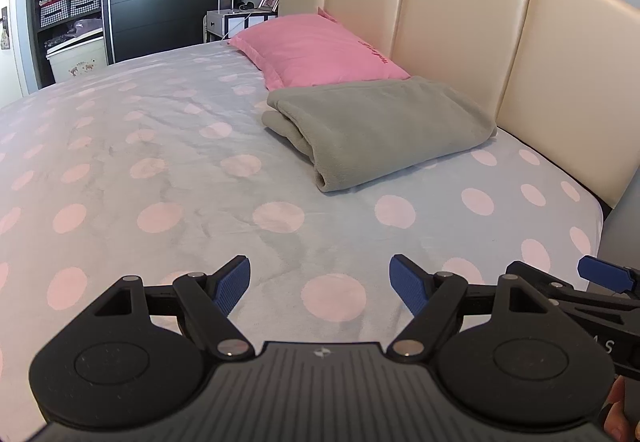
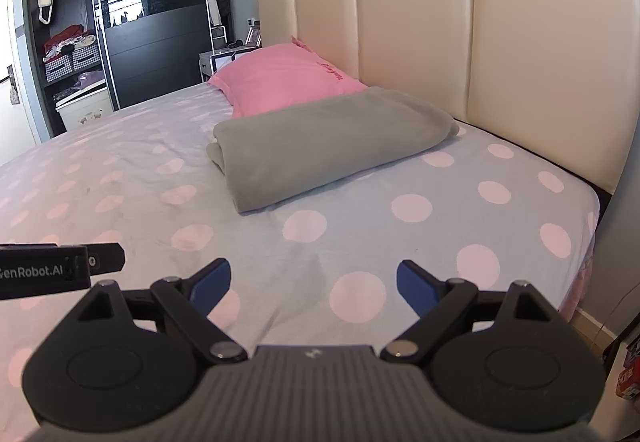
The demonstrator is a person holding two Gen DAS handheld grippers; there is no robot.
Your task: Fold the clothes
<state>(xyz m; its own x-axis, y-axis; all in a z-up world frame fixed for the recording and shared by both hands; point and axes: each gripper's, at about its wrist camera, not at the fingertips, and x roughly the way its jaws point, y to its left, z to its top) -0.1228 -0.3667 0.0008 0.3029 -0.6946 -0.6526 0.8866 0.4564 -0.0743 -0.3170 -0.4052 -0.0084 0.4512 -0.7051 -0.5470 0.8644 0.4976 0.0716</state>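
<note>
Both the left gripper [image 1: 320, 284] and right gripper [image 2: 314, 287] hover spread and empty, well short of the folded grey blanket [image 1: 376, 126]; reaching it looks next.

**Grey fleece lies folded at the head of the bed**

The grey fleece garment [image 1: 380, 130] [image 2: 320, 154] is folded into a thick, flat rectangular bundle. It lies on the polka-dot bed sheet [image 1: 160, 162], its far edge overlapping the pink pillow [image 1: 316, 50], near the headboard [image 1: 452, 22].
</note>
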